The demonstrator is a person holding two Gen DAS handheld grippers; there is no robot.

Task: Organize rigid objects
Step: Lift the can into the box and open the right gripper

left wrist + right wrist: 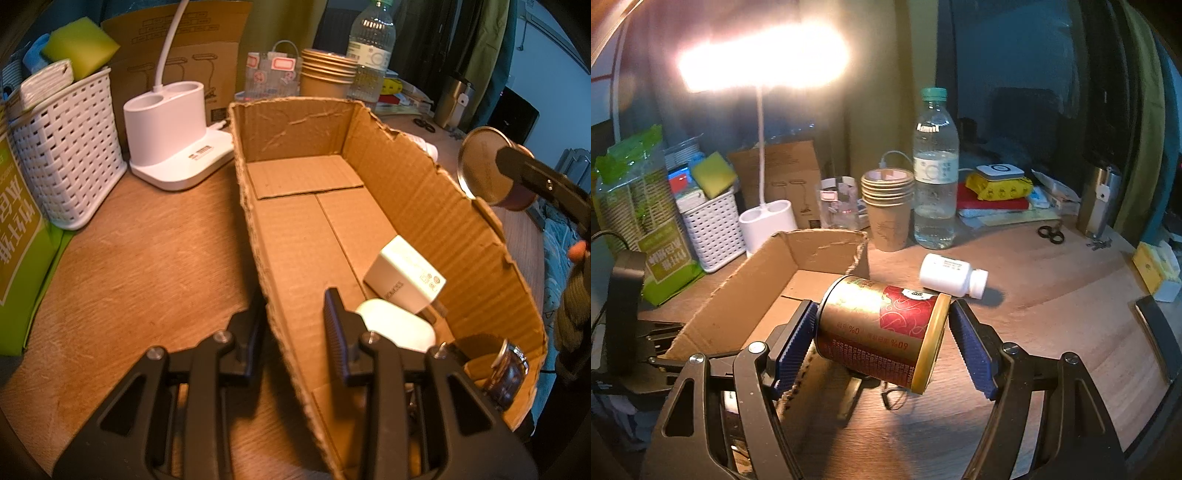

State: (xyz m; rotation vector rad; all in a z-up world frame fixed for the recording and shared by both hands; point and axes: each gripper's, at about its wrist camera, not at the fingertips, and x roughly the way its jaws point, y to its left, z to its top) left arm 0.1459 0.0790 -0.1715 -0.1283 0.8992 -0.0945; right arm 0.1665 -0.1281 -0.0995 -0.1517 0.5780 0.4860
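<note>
A wooden table [1052, 280] fills both views. On it sits an open cardboard box [295, 236], the biggest thing on the table.

The left wrist view looks down into the box. At its near end lie a white charger block [404, 277], a white rounded case [397, 325] and a watch [508, 373]. The right wrist view cannot see these; it only shows the far end of the box floor.

The left gripper [295, 321] is closed on the left wall of the box, one finger inside and one outside.

The right gripper [882, 332] squeezes a red and gold can [882, 332] by its two ends, and the can lies sideways above the near right wall of the box. In the left view only the can's round end shows, to the right of the box.

Only the right view shows the glowing lamp head [764, 59] and the small white pill bottle [953, 275] lying on its side, to the right of the box and past the can.
</note>
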